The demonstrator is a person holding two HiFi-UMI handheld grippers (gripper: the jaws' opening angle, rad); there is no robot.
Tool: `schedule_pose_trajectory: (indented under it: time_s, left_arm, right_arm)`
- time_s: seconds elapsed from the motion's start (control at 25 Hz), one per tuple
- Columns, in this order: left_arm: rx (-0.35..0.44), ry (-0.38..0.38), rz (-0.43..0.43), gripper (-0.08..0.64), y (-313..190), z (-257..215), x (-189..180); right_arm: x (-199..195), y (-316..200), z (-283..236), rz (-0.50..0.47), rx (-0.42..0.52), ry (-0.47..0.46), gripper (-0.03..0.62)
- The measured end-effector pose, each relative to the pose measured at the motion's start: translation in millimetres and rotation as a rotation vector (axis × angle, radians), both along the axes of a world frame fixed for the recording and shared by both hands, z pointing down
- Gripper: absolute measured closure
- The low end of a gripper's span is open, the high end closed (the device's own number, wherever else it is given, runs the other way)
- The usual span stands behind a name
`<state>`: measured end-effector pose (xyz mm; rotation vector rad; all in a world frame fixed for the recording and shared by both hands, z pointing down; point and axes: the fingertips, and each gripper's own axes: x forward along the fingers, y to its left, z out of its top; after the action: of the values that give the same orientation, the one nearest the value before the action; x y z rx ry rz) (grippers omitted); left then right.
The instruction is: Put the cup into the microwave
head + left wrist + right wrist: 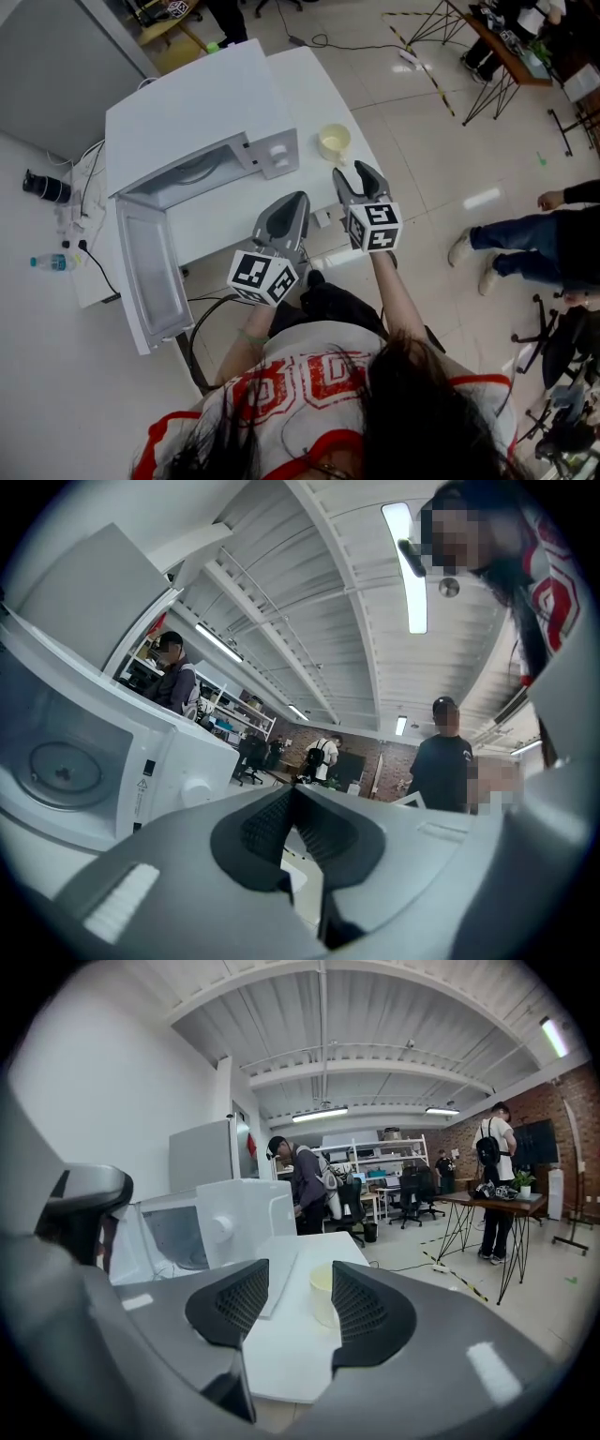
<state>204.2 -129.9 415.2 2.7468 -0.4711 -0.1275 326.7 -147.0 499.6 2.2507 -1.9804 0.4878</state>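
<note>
Reaching up from the person at the bottom of the head view, both forearms run toward the white table, marker cubes nearest the body and jaws pointing away up the frame. The left gripper sits at frame centre, roughly level, over the table's near edge. In the left gripper view its dark pads meet at the tips with nothing between them. The right gripper lies just to its right and slightly further up, tipped a little downward. Its jaws stand partly apart and empty, and in the right gripper view they frame the cup without touching it.

The cup, pale yellow, stands just beyond those jaw tips on the table, upright, long axis vertical and open mouth facing up. Left of it is the microwave, whose control panel is near the cup. Its door is swung open toward the lower left, and its cavity is open.
</note>
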Motion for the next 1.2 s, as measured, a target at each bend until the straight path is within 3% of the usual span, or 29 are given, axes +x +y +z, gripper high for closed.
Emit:
schedule_pose_trajectory:
  time_s: [0.28,1.2]
  left_arm:
    - [0.0,-0.009,-0.028,0.569,-13,19,7]
    - [-0.008,-0.037,-0.077,0.569,-35,42,5]
  right_arm:
    - [28,-34,55,-0.02,-0.087,0.031,0.303]
    - [53,-88,107,-0.011,-0.146,0.02,0.194]
